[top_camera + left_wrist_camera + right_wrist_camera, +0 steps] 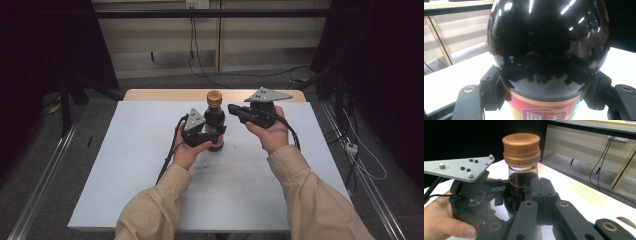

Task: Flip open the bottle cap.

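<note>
- desk (pixel 150 175): white top with a strip of bare wood along its far edge, filling the middle and lower part of the high view; grey floor all round.
- person: two beige sleeves enter from the bottom edge of the high view, one hand on each tool.
- bottle (pixel 215 122): dark glass, dark liquid inside, upright on the desk at the centre of the high view; red and gold label low on its body (pixel 544 110).
- left claw (pixel 212 136): centre of the high view, just left of the bottle; its two black jaws are clamped on the bottle's lower body, one pad on each side, above the label, as the left gripper view shows; grey three-cornered plate on top.
- right claw (pixel 232 107): centre of the high view, right of the bottle's neck and raised off the desk; jaws drawn together with nothing between them; tips close to the bottle's shoulder, whether touching cannot be told.
- cap (pixel 521 148): brown, round, ribbed, seated on the bottle's neck, upper centre of the right gripper view.
</note>
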Demonstrator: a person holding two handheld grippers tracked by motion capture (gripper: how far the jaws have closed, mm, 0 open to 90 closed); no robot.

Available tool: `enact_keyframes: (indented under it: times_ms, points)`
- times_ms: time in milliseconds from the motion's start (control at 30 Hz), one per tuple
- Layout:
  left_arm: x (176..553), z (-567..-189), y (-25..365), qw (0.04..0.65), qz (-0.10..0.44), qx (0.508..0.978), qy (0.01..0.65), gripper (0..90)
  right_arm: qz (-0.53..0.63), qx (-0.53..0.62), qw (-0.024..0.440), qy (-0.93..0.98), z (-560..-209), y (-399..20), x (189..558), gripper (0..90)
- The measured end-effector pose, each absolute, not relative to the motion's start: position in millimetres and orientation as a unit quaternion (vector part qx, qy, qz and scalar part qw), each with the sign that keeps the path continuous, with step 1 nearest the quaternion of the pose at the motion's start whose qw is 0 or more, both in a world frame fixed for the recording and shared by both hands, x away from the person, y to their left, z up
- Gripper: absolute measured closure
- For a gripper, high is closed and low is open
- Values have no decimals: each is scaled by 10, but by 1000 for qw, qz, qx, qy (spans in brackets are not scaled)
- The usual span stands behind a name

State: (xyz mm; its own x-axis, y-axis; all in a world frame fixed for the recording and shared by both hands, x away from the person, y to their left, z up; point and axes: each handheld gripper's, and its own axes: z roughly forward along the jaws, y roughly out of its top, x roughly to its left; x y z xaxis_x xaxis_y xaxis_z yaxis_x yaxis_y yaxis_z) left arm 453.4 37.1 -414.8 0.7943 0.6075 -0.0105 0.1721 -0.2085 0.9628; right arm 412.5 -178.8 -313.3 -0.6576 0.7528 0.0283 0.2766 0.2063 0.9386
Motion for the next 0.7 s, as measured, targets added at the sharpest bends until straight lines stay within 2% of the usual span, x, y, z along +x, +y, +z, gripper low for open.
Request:
enact_keyframes:
  times_ms: [700]
  points:
    - [4573,-4141,384,575,179,760,247,304,528,339,226,745,-3000,-1728,4210,900]
